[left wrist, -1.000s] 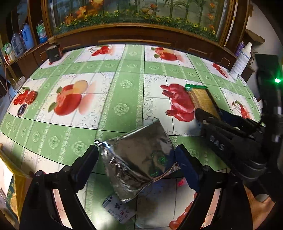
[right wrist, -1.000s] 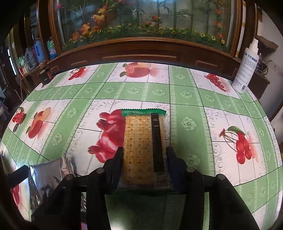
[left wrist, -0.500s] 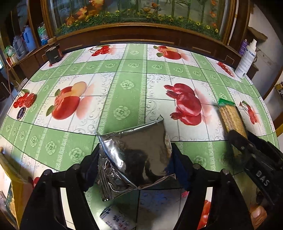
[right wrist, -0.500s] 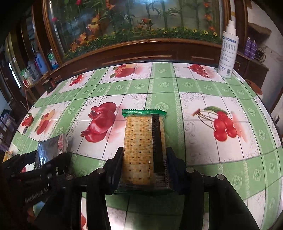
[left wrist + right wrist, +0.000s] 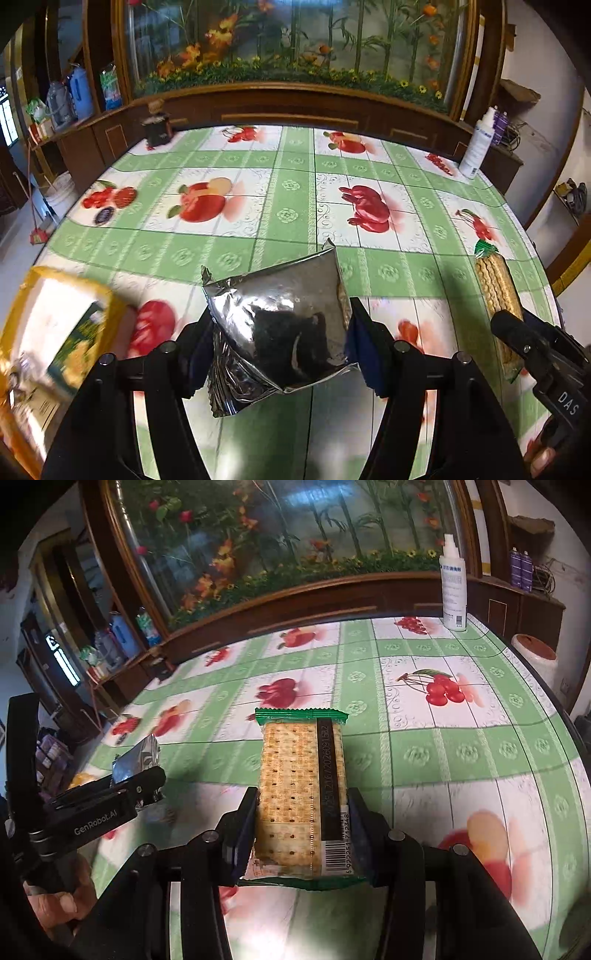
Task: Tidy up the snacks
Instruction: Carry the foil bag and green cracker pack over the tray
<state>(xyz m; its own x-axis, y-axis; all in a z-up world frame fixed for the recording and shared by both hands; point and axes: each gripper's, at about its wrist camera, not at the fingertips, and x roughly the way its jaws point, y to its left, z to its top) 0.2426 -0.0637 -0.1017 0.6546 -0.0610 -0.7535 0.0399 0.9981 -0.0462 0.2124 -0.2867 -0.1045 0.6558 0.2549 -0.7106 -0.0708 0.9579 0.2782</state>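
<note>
Two close wrist views along the tongs, sharing the fruit-print table (image 5: 288, 192).

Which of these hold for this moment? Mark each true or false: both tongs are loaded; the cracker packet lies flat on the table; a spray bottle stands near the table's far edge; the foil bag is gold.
1. Both tongs hold a snack. True: the left tongs clamp the crumpled silver foil bag, the right tongs the green-edged clear cracker packet.
2. The cracker packet lies flat on the table. False: it is held in the right tongs.
3. A white spray bottle stands near the far edge. True.
4. The foil bag is gold. False: silver.
</note>
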